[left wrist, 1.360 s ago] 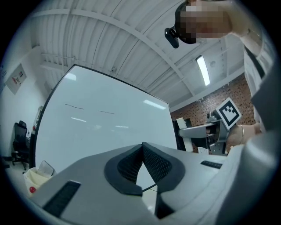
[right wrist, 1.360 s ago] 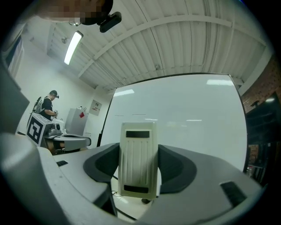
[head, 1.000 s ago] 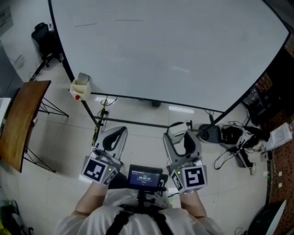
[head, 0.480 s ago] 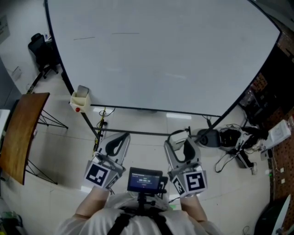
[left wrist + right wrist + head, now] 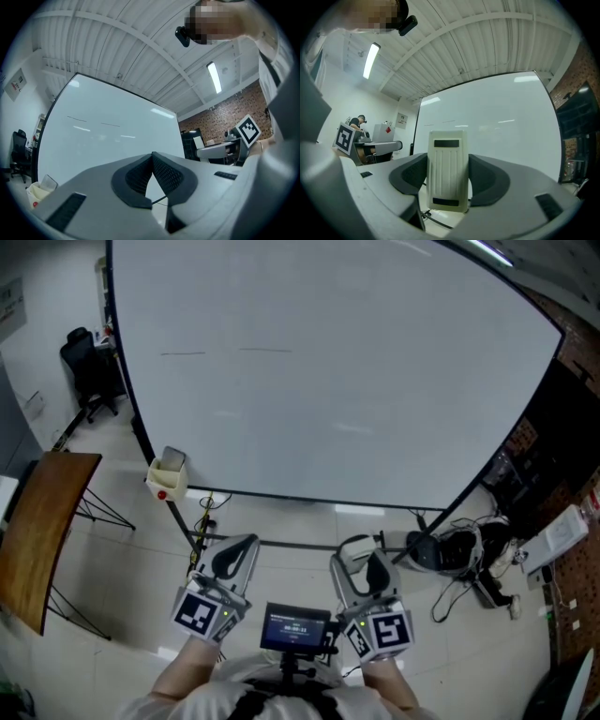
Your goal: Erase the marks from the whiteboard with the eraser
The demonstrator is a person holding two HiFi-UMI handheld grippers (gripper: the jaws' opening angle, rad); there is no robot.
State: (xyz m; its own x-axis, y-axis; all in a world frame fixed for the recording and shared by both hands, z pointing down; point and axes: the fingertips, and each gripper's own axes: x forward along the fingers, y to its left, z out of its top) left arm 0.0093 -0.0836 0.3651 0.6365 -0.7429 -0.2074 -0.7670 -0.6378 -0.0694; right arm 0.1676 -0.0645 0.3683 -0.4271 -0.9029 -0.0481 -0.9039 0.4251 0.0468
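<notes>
A large whiteboard [image 5: 337, 371] on a dark stand fills the head view. Two thin dark marks [image 5: 225, 352] run side by side near its upper left; they also show faintly in the left gripper view as marks [image 5: 93, 121]. My right gripper [image 5: 367, 559] is shut on a cream ribbed eraser [image 5: 448, 169], which stands upright between its dark pads. My left gripper [image 5: 234, 551] is shut with nothing in it, its pads [image 5: 161, 173] meeting. Both grippers hang low in front of the person, well short of the board.
A cream bin [image 5: 166, 474] hangs at the board's lower left corner. A wooden table [image 5: 37, 535] on thin legs stands at the left and a black chair [image 5: 84, 357] behind it. Cables and gear [image 5: 469, 554] lie on the floor at the right.
The head view has tilted up, so more of the whiteboard shows and the marks sit lower in frame. Both grippers have stayed low and shut.
</notes>
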